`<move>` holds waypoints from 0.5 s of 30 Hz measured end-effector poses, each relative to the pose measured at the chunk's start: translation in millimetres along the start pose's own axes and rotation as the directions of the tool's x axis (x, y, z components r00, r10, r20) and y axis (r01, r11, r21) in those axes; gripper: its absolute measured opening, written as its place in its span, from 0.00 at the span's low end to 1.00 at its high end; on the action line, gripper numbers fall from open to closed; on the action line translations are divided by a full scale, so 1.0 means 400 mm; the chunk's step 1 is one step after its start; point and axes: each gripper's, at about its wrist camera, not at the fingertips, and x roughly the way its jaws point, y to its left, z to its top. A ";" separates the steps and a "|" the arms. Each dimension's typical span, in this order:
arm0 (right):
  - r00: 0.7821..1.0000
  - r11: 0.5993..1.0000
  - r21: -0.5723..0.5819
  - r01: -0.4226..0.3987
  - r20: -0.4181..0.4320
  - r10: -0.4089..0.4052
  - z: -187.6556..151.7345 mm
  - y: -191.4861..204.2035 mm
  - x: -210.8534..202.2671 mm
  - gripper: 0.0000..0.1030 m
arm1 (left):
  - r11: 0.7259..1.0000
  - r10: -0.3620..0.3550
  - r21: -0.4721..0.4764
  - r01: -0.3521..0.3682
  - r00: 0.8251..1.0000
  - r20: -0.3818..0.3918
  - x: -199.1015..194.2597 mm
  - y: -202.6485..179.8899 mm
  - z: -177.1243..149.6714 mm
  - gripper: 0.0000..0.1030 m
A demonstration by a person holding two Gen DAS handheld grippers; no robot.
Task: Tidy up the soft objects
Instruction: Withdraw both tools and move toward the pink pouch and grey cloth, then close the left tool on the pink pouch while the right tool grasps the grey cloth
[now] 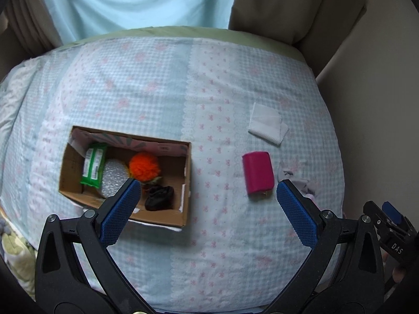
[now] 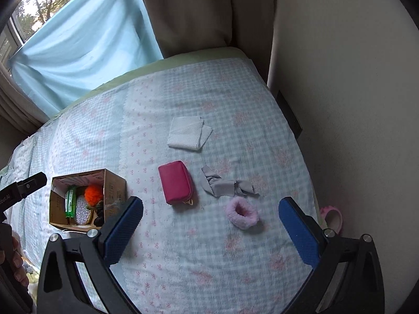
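Note:
A cardboard box (image 1: 183,204) on the bed holds an orange pom-pom (image 1: 144,167), a green packet (image 1: 93,167), a silver pad (image 1: 113,178) and a dark sock (image 1: 159,197). A magenta pouch (image 1: 258,172), a folded white cloth (image 1: 267,123) and a grey cloth (image 1: 301,181) lie to its right. My left gripper (image 1: 208,191) is open and empty above the bed, between box and pouch. In the right wrist view my right gripper (image 2: 210,209) is open and empty, near a pink fuzzy scrunchie (image 2: 243,213), the grey cloth (image 2: 225,184), the pouch (image 2: 176,183), the white cloth (image 2: 189,133) and the box (image 2: 115,185).
The bed has a blue checked cover (image 2: 209,96). Curtains (image 1: 136,0) hang behind it and a wall (image 2: 353,104) runs along its right side. A pink object (image 2: 332,216) sits at the bed's right edge.

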 end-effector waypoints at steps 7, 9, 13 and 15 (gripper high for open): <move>0.999 0.997 0.076 -0.005 -0.053 0.009 -0.008 -0.070 0.158 1.00 | 0.997 -0.043 0.066 0.048 0.996 -0.084 0.195 -0.114 0.007 1.00; 0.998 0.998 0.066 -0.012 -0.060 0.016 -0.006 -0.084 0.211 1.00 | 0.996 -0.051 0.073 0.059 0.993 -0.109 0.260 -0.141 0.006 1.00; 0.998 1.000 0.000 -0.027 -0.064 0.027 -0.003 -0.100 0.318 1.00 | 0.994 -0.062 0.080 0.076 0.985 -0.160 0.393 -0.187 0.000 1.00; 0.997 0.998 -0.041 -0.047 -0.070 0.044 -0.007 -0.103 0.373 1.00 | 0.993 -0.071 0.077 0.086 0.981 -0.182 0.458 -0.207 -0.005 1.00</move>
